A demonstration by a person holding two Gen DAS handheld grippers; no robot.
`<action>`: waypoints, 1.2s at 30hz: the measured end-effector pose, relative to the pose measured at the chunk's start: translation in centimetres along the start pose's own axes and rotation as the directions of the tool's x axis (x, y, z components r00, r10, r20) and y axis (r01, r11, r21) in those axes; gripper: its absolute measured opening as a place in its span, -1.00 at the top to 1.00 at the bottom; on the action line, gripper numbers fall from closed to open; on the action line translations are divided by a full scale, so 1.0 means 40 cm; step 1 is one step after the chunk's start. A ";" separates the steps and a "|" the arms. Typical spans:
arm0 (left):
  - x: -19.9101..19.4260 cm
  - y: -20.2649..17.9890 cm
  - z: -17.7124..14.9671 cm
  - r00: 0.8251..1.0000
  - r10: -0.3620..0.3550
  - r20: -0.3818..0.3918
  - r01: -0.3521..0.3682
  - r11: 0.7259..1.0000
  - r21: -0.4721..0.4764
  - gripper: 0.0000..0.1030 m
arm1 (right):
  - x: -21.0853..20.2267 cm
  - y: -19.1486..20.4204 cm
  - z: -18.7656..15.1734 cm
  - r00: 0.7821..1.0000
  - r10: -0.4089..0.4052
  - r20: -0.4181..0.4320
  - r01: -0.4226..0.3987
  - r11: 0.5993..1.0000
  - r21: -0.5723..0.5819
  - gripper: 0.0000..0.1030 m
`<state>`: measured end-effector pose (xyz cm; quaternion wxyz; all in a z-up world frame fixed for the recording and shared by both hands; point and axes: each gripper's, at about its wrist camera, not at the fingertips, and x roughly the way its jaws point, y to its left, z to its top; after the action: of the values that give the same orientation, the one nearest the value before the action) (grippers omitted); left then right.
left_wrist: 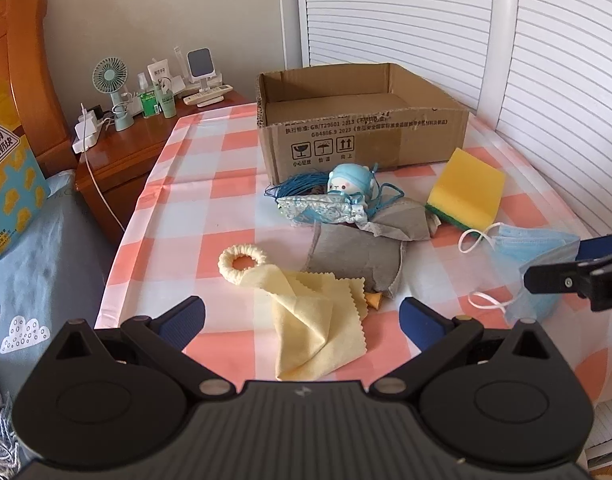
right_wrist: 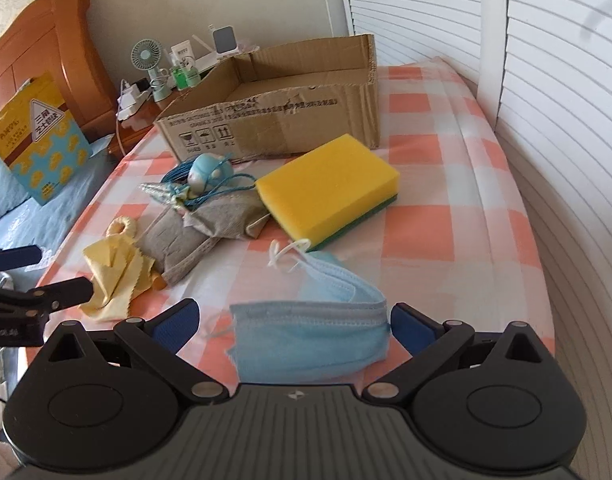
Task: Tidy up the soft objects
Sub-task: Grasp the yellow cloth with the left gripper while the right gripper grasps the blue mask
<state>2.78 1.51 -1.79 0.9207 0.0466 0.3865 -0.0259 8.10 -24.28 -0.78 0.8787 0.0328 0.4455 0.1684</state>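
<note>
A table with a pink and white checked cloth [left_wrist: 210,184] holds a pile of soft things. The left gripper [left_wrist: 302,316] has its two blue fingers spread wide, and it holds nothing. It hangs just over a pale yellow cloth with zigzag edges [left_wrist: 314,320], which has a fuzzy cream ring [left_wrist: 245,263] at one end. The right gripper [right_wrist: 292,322] is spread wide too. A light blue paper face mask with white loops [right_wrist: 310,332] lies between its fingers, but the fingers do not squeeze it.

Behind the yellow cloth lies a grey folded cloth [left_wrist: 358,256]. A small blue and white plush toy [left_wrist: 352,182] sits on a tangle of blue string [left_wrist: 302,186], next to a silvery blue pouch [left_wrist: 318,206]. A yellow sponge with a green bottom [right_wrist: 330,188] lies near the mask.

At the back is an open brown cardboard box [left_wrist: 366,128]. Its side reads "GB/T29601 2013" and "GB4806.9 2023", with three little packing signs below. A yellow and blue carton [right_wrist: 38,136] with Chinese words leans on the bed.
</note>
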 end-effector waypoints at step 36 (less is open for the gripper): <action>0.141 0.047 -0.085 0.997 -0.072 -0.034 0.071 0.997 -0.044 -1.00 | 0.055 0.002 -0.117 0.998 0.016 0.054 0.005 0.927 -0.375 -1.00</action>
<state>4.47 3.67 -8.08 0.9130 0.0135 0.4047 -0.0497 5.55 -23.91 -5.27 0.8804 -0.1299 0.3802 0.2520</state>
